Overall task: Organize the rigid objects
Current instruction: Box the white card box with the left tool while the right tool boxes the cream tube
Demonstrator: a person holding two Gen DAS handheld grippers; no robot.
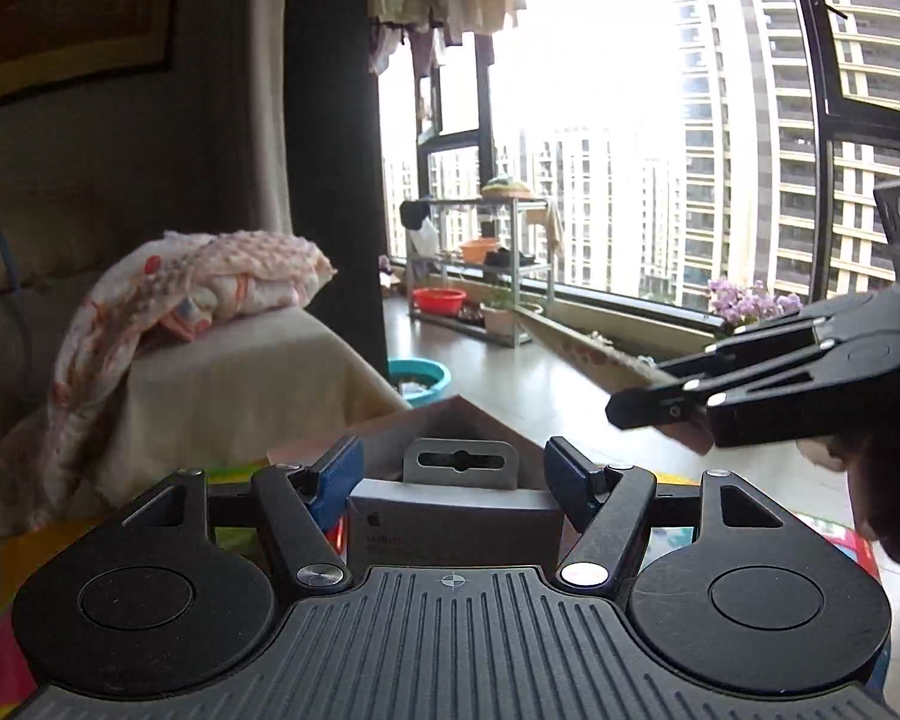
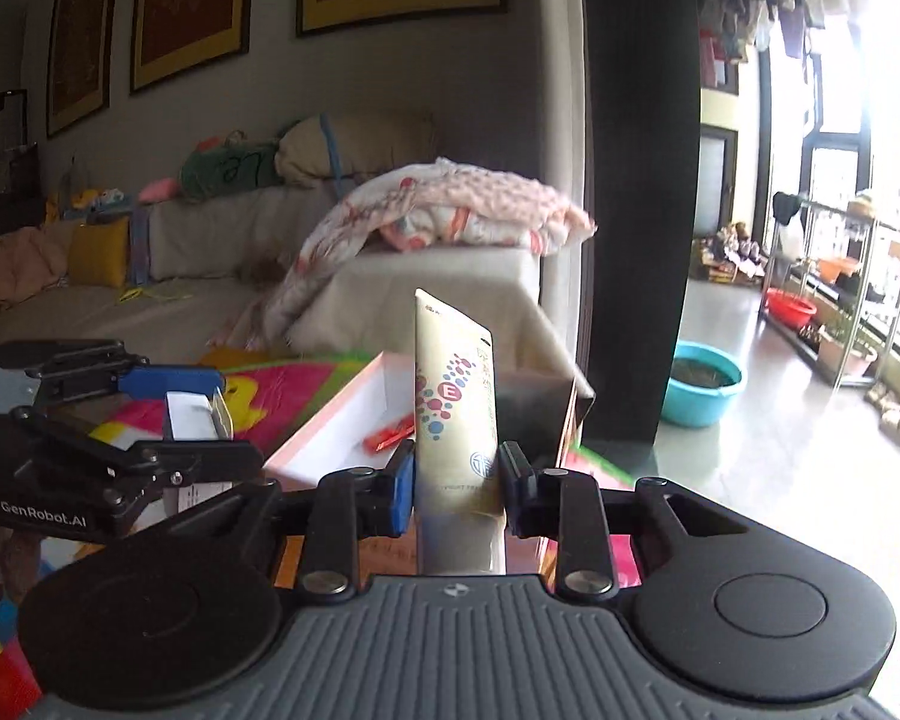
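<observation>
Left wrist view, sweeping left to right. Sofa (image 1: 222, 372) at 9 o'clock, rumpled blanket (image 1: 210, 288) heaped on its arm. Dead centre, low: left gripper (image 1: 453, 483), blue pads clamped on the flanks of a white box (image 1: 450, 525), hang-tab at its far end standing upright. Grasp looked firm, pads touching both sides. Cardboard carton (image 1: 468, 420) just behind the box, toward 12 o'clock. Teal basin (image 1: 423, 378) on the floor beyond. Metal rack (image 1: 486, 264) by the window at 12. Right gripper (image 1: 648, 402) reaching in from 3 o'clock, seen side-on, fingers close together; a hand (image 1: 888, 480) below it.

Right wrist view, same sweep. Left gripper (image 2: 210, 402) at 9 o'clock, seen side-on, white box (image 2: 189, 417) held between its blue fingers. Bright play mat (image 2: 294, 396) underneath. Open pink-edged tray (image 2: 354, 414) at 11 o'clock, small red packet (image 2: 390, 438) lying inside. Centre: right gripper (image 2: 457, 474) clenched on a cream tube (image 2: 455, 396), printed dots on its face, tube standing upright, crimped end up, above the tray's near edge. Teal basin (image 2: 705, 381) at 2 o'clock, red basin (image 2: 789, 306) farther off by the rack.
</observation>
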